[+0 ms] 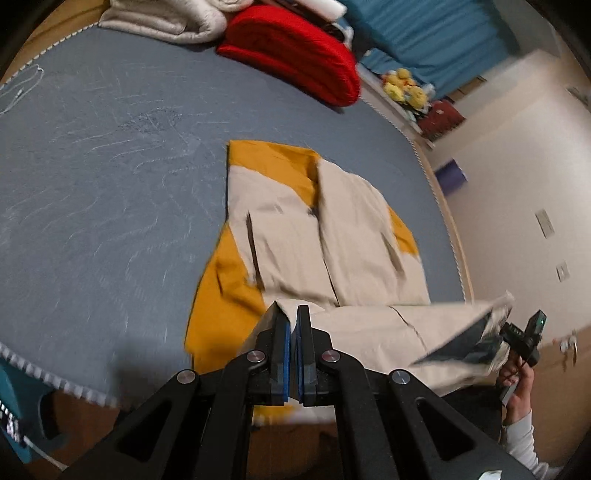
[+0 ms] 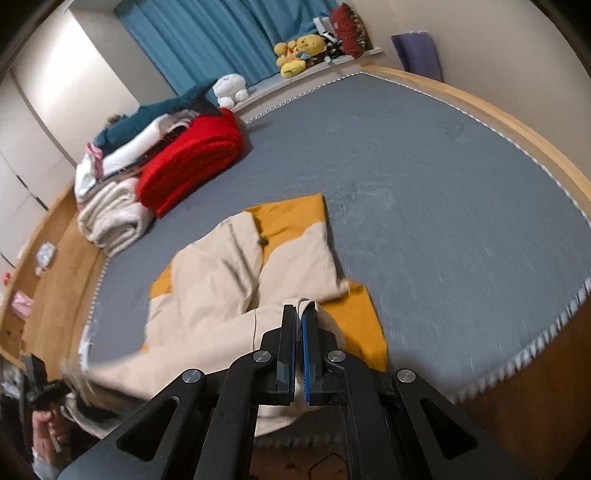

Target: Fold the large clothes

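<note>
A large beige and mustard-yellow garment point(image 1: 295, 229) lies on the grey mattress point(image 1: 110, 184), its near end lifted off the bed. My left gripper point(image 1: 293, 314) is shut on the beige hem at one near corner. My right gripper point(image 2: 300, 310) is shut on the beige hem point(image 2: 306, 303) at the other near corner. The garment also shows in the right wrist view point(image 2: 221, 280), with the cloth stretched between both grippers. The right gripper appears blurred in the left wrist view point(image 1: 491, 332). The left gripper appears blurred in the right wrist view point(image 2: 74, 373).
A red folded blanket point(image 1: 295, 55) and a cream folded blanket point(image 1: 166, 18) sit at the far end of the mattress. Stacked clothes point(image 2: 147, 125) lie behind them. Plush toys point(image 2: 295, 51) stand on a sill by the blue curtain point(image 2: 207, 33). A wooden bed frame point(image 2: 517, 122) rims the mattress.
</note>
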Action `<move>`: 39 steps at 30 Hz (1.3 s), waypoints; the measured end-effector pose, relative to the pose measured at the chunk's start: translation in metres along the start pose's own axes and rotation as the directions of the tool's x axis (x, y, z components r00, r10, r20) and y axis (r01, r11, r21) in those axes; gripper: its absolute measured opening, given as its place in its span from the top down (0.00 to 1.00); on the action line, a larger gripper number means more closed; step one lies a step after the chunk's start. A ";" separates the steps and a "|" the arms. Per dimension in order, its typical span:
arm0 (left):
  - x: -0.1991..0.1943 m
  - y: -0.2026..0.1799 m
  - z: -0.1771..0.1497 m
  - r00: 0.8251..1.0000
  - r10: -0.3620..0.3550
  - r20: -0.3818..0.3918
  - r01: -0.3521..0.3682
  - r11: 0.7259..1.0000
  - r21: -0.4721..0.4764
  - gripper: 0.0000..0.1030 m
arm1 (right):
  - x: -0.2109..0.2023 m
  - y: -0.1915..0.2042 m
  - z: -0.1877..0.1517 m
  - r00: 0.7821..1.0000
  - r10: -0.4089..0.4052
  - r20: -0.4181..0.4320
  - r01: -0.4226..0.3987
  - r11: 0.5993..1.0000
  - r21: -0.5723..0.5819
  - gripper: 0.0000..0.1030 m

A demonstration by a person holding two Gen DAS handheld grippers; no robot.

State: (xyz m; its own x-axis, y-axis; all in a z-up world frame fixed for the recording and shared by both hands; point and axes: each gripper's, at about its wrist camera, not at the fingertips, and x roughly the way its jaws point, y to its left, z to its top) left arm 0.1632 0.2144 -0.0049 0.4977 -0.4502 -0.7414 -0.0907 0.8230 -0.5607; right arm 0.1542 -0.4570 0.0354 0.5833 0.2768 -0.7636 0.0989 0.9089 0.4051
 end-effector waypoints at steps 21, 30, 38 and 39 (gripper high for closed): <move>0.065 0.049 0.054 0.998 0.018 0.066 -0.010 0.993 -0.118 0.71 | 0.190 -0.025 0.064 0.981 -0.141 -0.134 0.154 0.984 0.092 0.82; 0.089 0.053 0.048 0.992 0.109 -0.060 -0.114 0.989 -0.096 0.56 | 0.172 -0.035 0.056 0.983 -0.129 -0.133 0.138 0.989 0.059 0.48; 0.118 0.062 0.051 0.979 0.149 -0.138 -0.169 0.976 -0.141 0.56 | 0.224 -0.049 0.033 0.905 -0.155 -0.395 0.180 0.983 0.028 0.48; 0.121 0.060 0.051 0.978 0.152 -0.146 -0.172 0.976 -0.131 0.56 | 0.226 -0.046 0.032 0.902 -0.158 -0.402 0.176 0.984 0.008 0.48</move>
State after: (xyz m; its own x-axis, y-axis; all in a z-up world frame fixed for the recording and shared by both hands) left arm 0.2619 0.2268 -0.1097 0.3468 -0.3653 -0.8639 -0.2874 0.8354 -0.4686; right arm 0.3073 -0.4465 -0.1403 0.1869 0.2314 -0.9547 0.2068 0.9408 0.2685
